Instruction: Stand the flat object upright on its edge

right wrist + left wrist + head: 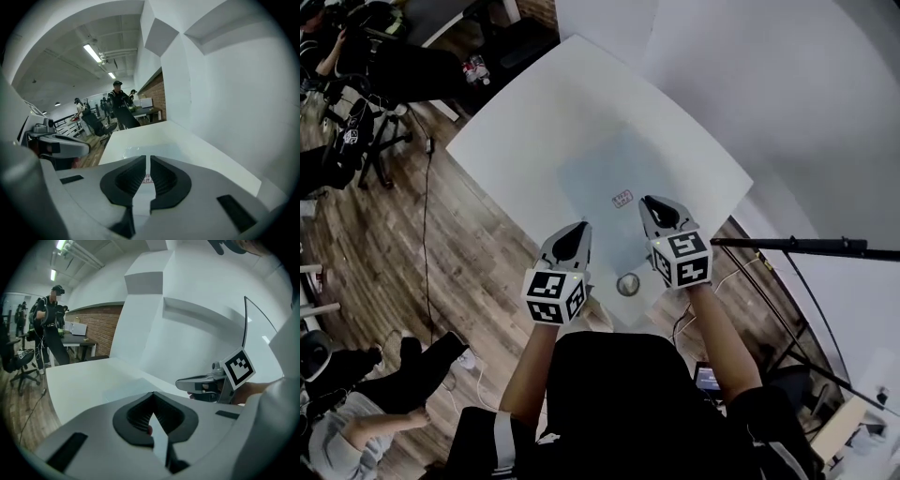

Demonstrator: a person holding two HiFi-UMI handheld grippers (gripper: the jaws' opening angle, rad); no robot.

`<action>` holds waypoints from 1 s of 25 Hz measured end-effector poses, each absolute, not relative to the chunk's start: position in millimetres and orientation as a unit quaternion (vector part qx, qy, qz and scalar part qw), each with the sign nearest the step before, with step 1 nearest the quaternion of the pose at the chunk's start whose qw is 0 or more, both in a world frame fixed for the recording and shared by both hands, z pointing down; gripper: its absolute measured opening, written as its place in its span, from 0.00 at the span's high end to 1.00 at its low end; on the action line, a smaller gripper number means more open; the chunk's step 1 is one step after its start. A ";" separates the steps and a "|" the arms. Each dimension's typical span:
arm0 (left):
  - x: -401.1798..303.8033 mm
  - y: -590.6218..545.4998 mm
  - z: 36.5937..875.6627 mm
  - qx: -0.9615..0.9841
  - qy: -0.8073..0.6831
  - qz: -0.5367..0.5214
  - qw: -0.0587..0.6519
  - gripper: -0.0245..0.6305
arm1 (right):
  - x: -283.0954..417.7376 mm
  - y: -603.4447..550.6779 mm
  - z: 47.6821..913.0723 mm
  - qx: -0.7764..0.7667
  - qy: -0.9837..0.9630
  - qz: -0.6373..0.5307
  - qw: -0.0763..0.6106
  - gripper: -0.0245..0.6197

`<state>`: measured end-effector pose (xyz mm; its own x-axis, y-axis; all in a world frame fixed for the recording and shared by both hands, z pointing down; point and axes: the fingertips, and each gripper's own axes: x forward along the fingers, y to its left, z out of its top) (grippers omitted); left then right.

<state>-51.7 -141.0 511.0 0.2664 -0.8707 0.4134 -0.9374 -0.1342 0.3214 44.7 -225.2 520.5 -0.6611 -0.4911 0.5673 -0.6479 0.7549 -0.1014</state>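
Closest in, by the near edge of the white table point(581, 112), there's a small round metal thing point(628, 284). The left gripper point(583, 226) and right gripper point(650, 201) hover over that same edge, both clamped shut with nothing in them. Further toward the table's middle, the little red-printed card point(622, 198) is lying flat.

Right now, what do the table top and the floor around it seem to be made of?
Table top: probably white laminate or painted board, smooth and matte, shown by its even, seamless surface. Floor: wood planks or wood-look laminate, judging by the brown grain and board seams.
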 end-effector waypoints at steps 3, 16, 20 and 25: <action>-49.1 -136.8 520.3 0.743 -0.607 0.066 0.275 0.95 | 44.1 -227.8 534.0 0.303 -0.898 0.150 0.281 0.89; -42.9 -122.5 549.0 0.741 -0.595 0.090 0.299 0.95 | 37.1 -231.4 581.3 0.284 -0.882 0.154 0.343 0.59; -37.9 -114.8 553.2 0.746 -0.583 0.088 0.310 0.95 | 34.7 -235.3 592.5 0.290 -0.873 0.149 0.362 0.54; -45.2 -108.8 564.7 0.735 -0.589 0.089 0.324 0.95 | 28.2 -230.0 610.5 0.282 -0.869 0.156 0.376 0.51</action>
